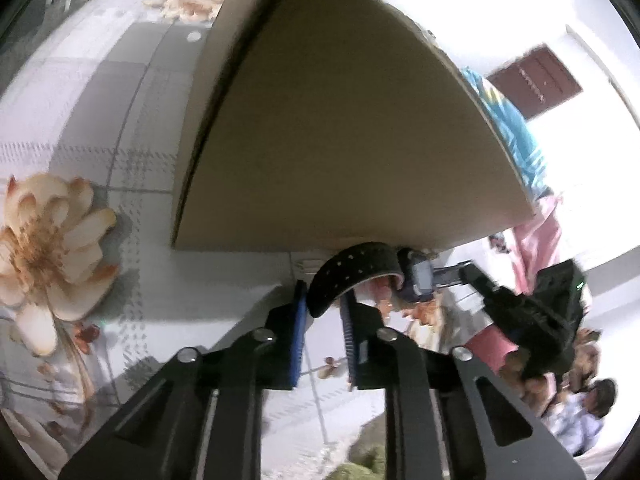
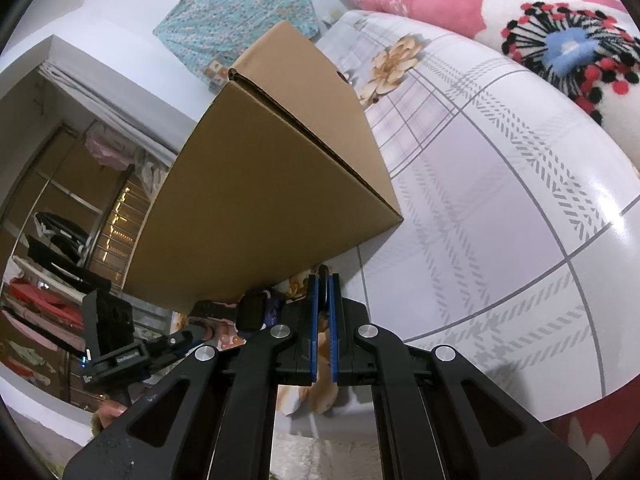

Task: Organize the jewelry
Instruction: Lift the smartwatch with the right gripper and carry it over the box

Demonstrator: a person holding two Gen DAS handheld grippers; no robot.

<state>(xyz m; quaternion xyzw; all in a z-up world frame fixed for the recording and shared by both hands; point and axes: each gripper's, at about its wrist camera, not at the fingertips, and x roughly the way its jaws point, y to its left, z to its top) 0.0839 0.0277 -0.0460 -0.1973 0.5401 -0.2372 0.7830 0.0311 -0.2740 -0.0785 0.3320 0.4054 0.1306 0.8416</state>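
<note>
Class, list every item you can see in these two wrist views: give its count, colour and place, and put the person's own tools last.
Black perforated-strap wristwatch: one, black strap with dark square face, lifted in front of the box, held at both strap ends.
Brown cardboard box: one, tan, closed, standing on the sheet.
Floral check bedsheet: one, white with grey lines and beige flowers, under the box.
Pink fleece blanket: one, pink and white, beyond the sheet.
Turquoise patterned cloth: one, behind the box.
Left hand-held gripper: one, black with blue pads, strap end between them.
Right hand-held gripper: one, black, blue pads, shut on the other strap end.
</note>
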